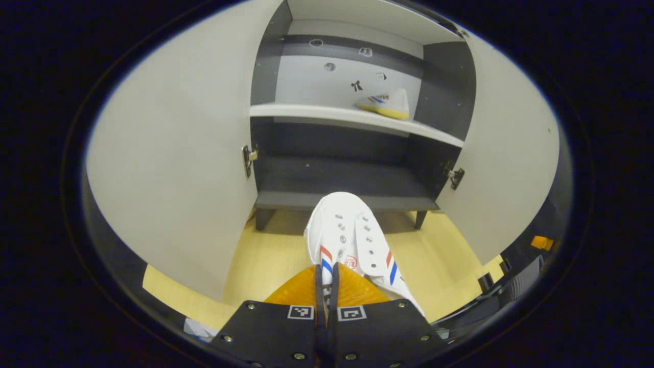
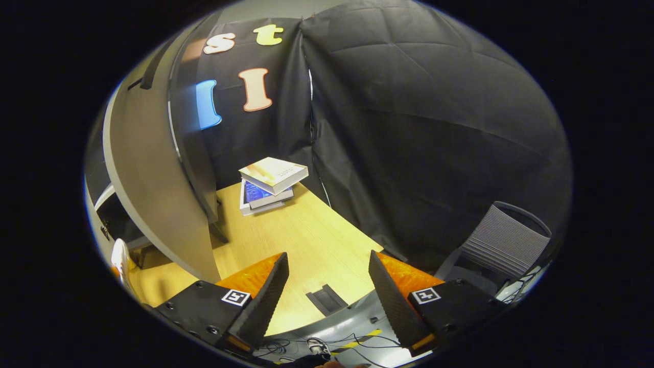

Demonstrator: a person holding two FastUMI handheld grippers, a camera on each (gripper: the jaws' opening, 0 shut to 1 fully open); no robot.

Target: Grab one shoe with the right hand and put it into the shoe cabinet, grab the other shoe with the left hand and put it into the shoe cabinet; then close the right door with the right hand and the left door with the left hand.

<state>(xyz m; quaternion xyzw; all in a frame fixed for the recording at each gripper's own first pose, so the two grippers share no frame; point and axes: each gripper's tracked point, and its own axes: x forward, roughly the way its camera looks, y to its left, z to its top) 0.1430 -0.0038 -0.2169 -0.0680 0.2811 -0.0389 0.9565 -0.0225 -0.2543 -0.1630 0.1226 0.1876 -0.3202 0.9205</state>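
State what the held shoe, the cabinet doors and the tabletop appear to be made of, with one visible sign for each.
Held shoe: likely white canvas, matte, with metal eyelets. Cabinet doors: probably laminated board, smooth, pale and flat, on metal hinges. Tabletop: wood or wood-look laminate, light yellow with fine straight grain lines.

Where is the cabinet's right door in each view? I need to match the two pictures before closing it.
Left gripper view: the right door stands open on the right side, hinged to the cabinet.
Right gripper view: the right door is the tall grey panel at the left, seen from its outer side.
Shared landmark: the wooden tabletop under the door's lower edge.
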